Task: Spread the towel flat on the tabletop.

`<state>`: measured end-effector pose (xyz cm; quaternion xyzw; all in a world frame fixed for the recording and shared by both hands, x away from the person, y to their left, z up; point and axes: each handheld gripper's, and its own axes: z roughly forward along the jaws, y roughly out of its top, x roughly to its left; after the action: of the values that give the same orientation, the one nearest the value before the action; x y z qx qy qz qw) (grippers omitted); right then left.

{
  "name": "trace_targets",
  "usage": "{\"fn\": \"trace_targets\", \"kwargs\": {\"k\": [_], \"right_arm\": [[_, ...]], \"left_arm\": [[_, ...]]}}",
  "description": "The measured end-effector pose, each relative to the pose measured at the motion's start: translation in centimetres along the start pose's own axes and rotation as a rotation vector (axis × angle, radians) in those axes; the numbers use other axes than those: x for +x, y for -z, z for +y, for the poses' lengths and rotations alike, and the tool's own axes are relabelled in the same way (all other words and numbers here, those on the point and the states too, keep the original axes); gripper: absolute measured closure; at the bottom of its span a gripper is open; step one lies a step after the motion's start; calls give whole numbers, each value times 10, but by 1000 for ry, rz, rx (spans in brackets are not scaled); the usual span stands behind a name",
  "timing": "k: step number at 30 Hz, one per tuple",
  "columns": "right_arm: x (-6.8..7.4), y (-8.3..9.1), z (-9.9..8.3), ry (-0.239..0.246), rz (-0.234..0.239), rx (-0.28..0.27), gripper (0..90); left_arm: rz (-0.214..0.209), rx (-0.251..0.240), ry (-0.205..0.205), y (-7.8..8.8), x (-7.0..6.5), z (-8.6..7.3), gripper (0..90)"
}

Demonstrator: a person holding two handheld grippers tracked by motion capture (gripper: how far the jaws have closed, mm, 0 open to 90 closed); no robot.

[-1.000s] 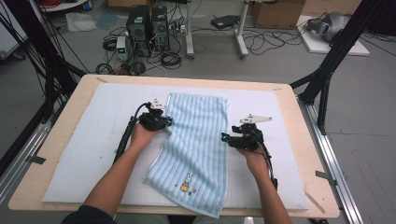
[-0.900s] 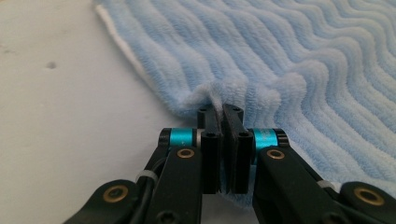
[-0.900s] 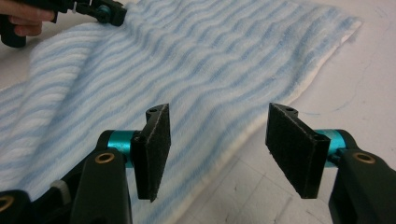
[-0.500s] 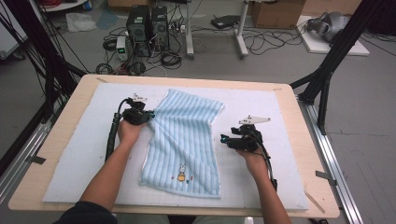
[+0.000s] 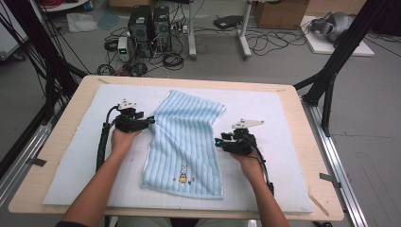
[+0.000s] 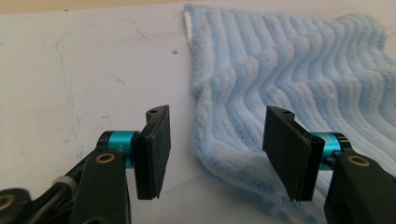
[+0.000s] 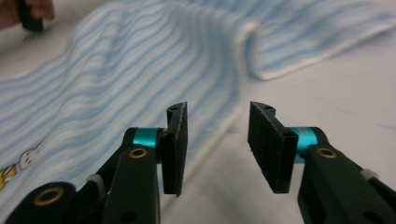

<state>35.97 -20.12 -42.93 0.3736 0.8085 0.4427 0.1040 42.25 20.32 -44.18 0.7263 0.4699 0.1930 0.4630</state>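
Fingers (image 6: 154,149) of the left gripper (image 6: 217,154) are standing apart, just opened, with the striped towel's (image 6: 299,79) edge lying between them untouched. Right gripper (image 7: 219,144) fingers, just narrowing, are straddling the hem unclamped. High view: towel is lying mid-mat (image 5: 75,156).

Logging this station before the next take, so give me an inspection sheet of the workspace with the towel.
Surface: white mat on wooden table.
Job's things: light blue striped towel, rumpled, a fold along its right side.
Clutter: nothing seen.
Grippers: left gripper open, jaws just opened, towel edge between them; right gripper open, jaws just narrowed at the towel's edge.
Cables: black cable along the left forearm.
Surroundings: computer towers, floor cables.
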Motion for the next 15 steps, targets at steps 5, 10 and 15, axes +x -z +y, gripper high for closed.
{"fn": "trace_targets", "kwargs": {"k": [5,10,15], "right_arm": [[20,-27,-1,56,48,73,636],[24,-29,-3,118,4,128,828],[20,-16,-4,108,3,187,889]], "left_arm": [[-25,-18,-7,13,-2,-6,420],[-47,-13,-12,22,-4,-9,420],[-57,-8,-19,29,-5,-16,421]]}}
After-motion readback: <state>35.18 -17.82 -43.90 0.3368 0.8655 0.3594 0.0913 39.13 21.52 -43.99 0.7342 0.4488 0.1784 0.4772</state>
